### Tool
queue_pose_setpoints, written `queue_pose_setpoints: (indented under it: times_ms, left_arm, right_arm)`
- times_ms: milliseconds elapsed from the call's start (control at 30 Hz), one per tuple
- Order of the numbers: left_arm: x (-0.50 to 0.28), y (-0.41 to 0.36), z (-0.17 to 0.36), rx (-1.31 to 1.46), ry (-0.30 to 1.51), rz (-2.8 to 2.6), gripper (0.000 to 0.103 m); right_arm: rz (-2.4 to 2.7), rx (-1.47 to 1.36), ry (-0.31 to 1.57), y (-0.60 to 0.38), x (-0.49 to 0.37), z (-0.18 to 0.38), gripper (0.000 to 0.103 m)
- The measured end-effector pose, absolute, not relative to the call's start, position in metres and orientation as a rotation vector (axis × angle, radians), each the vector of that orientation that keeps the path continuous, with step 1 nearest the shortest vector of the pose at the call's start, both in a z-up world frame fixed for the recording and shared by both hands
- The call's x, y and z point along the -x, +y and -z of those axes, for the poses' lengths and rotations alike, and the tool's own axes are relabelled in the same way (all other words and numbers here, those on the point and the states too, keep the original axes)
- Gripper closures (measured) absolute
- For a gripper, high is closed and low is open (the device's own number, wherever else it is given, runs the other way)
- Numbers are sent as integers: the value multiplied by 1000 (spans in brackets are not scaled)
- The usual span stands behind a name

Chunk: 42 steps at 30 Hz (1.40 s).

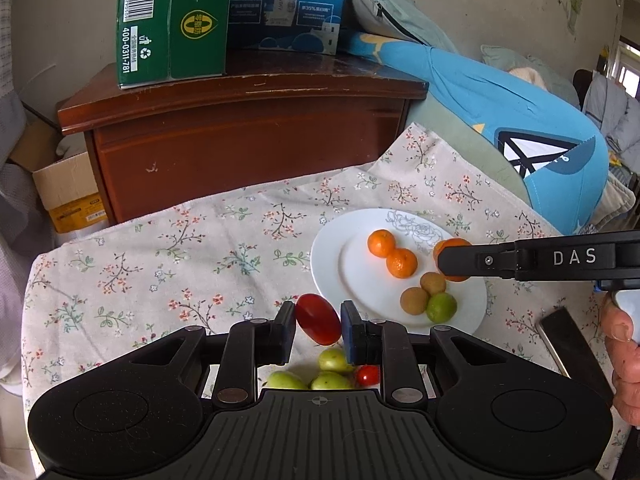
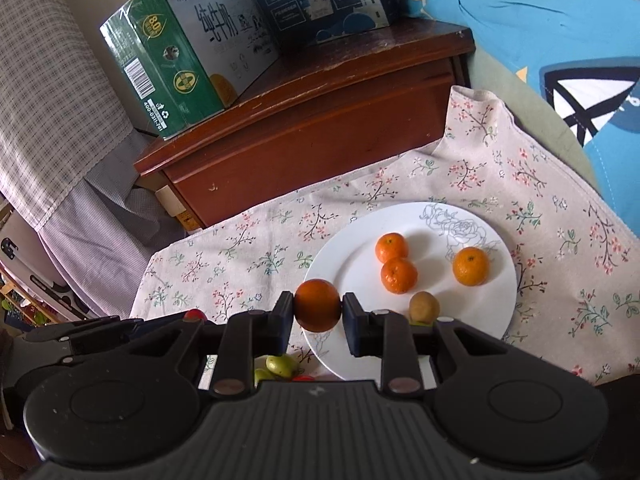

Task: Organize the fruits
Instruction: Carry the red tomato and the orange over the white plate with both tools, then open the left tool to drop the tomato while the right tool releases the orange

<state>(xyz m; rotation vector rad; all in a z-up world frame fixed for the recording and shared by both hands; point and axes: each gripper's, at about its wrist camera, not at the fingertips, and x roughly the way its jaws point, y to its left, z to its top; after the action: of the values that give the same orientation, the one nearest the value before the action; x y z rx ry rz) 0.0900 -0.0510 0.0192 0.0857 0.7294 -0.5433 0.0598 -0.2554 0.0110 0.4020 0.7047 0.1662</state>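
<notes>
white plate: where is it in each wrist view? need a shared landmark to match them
Left wrist: the white plate lies right of centre on the floral cloth, with the right gripper reaching over its right side.
Right wrist: the plate lies centre-right, just beyond the fingers holding an orange fruit.
Shared landmark: the green carton on the brown cabinet, upper left in both.

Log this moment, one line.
left gripper: shut on tomato | right gripper: shut on orange | plate: holds fruit
</notes>
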Motion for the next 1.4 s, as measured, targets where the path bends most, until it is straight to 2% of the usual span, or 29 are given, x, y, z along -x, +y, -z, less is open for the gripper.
queue_pose_setpoints:
  times_ms: [400, 1300, 1400]
  left_arm:
    - [-116, -82, -18, -86, 738, 560, 81]
    - [-155, -129, 25, -78, 817, 609, 81]
    - [-155, -129, 23, -70, 809, 608, 78]
  right_arm:
    - [-86, -403, 693, -274, -70, -9, 77]
    - [84, -473, 785, -301, -110, 33, 76]
    - [80, -468, 779, -300, -112, 35, 73]
